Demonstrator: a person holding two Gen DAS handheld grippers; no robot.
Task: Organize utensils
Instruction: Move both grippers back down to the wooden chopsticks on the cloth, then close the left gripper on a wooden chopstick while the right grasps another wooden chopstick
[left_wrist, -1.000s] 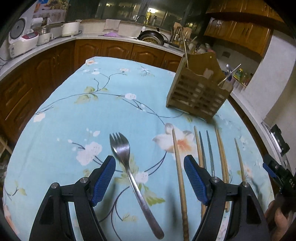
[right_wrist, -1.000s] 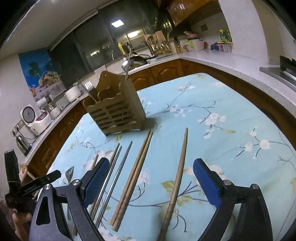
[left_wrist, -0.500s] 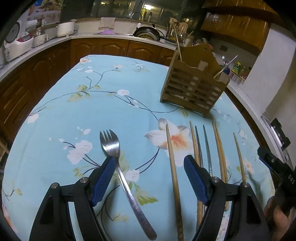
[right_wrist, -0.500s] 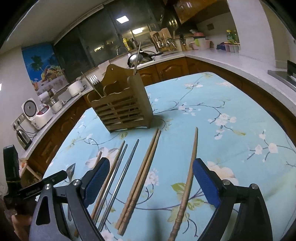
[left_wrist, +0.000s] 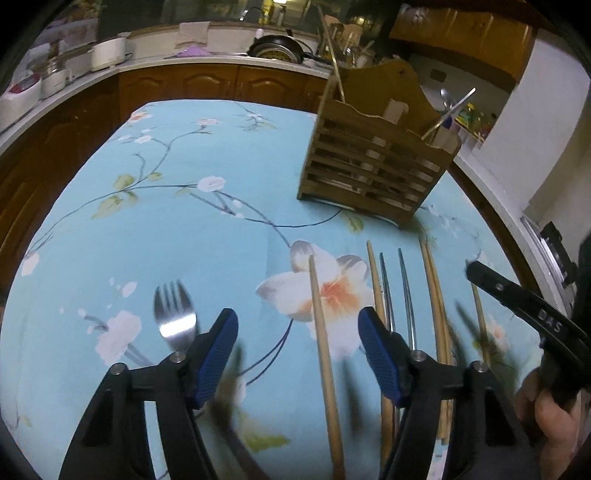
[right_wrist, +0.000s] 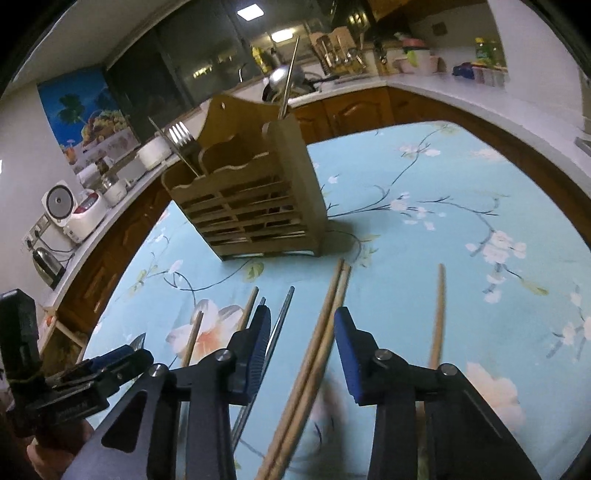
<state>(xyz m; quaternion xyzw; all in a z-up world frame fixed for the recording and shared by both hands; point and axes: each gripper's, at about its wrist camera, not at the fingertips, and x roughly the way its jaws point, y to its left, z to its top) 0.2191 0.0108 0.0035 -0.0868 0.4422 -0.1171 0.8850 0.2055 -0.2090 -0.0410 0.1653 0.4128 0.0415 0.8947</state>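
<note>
A wooden slatted utensil holder (left_wrist: 376, 162) stands at the far side of the blue flowered tablecloth (left_wrist: 184, 221); it also shows in the right wrist view (right_wrist: 255, 206), with a fork and metal sticks in it. Several wooden and metal chopsticks lie in front of it. My left gripper (left_wrist: 297, 354) is open over a single wooden chopstick (left_wrist: 325, 354); a steel fork (left_wrist: 173, 317) lies just left of its left finger. My right gripper (right_wrist: 301, 350) is open, its fingers on either side of a pair of wooden chopsticks (right_wrist: 317, 354). A lone chopstick (right_wrist: 437, 314) lies to its right.
Metal chopsticks (left_wrist: 404, 291) and further wooden ones lie between the grippers. Brown cabinets and a counter (left_wrist: 221, 70) with pans and appliances ring the table. A rice cooker (right_wrist: 74, 214) and kettle (right_wrist: 46, 264) stand on the left counter.
My left gripper has moved right, from around the fork to around the single chopstick. My right gripper has narrowed and moved forward over the pair of wooden chopsticks.
</note>
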